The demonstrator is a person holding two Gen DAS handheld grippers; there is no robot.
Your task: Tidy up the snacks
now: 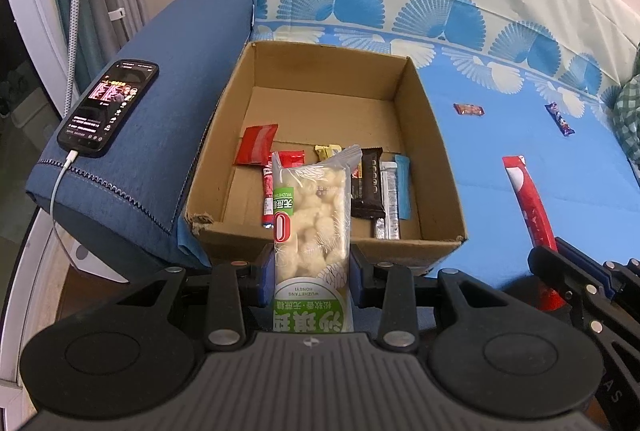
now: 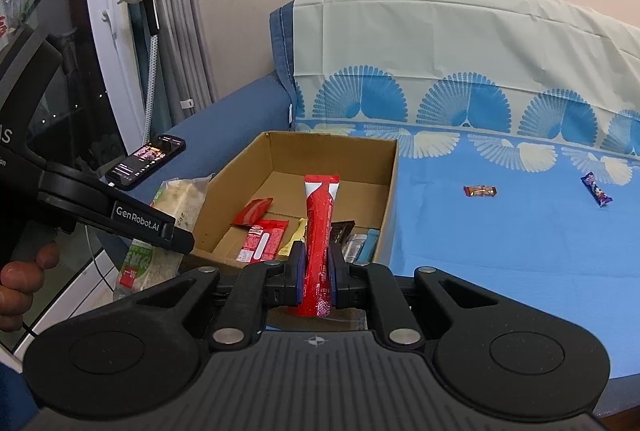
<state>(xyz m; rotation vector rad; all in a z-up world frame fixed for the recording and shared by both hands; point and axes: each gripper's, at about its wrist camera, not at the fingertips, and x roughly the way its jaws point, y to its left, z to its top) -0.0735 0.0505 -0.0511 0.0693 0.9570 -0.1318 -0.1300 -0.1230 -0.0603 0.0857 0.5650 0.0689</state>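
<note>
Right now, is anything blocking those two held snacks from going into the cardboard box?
Nothing visible does. The green puffed-snack pack and the red stick pack are held just before the box, whose top is open and whose back half is bare.

The cardboard box (image 1: 434,167) is plain brown. Inside it lie red packets (image 1: 256,144), a yellow one (image 1: 326,151), a black bar (image 1: 369,187), a silver stick (image 1: 389,199) and a light blue stick (image 1: 404,187). In front of the box, a clear bag (image 1: 312,227) with green and white print shows pale puffs. Right of the box, the sheet (image 2: 500,231) is bright blue with white and blue fan shapes. Left of the box, the armrest (image 1: 160,119) is denim blue, bearing a black phone (image 1: 108,107). A red and white tube (image 2: 319,231) stands before the box.
</note>
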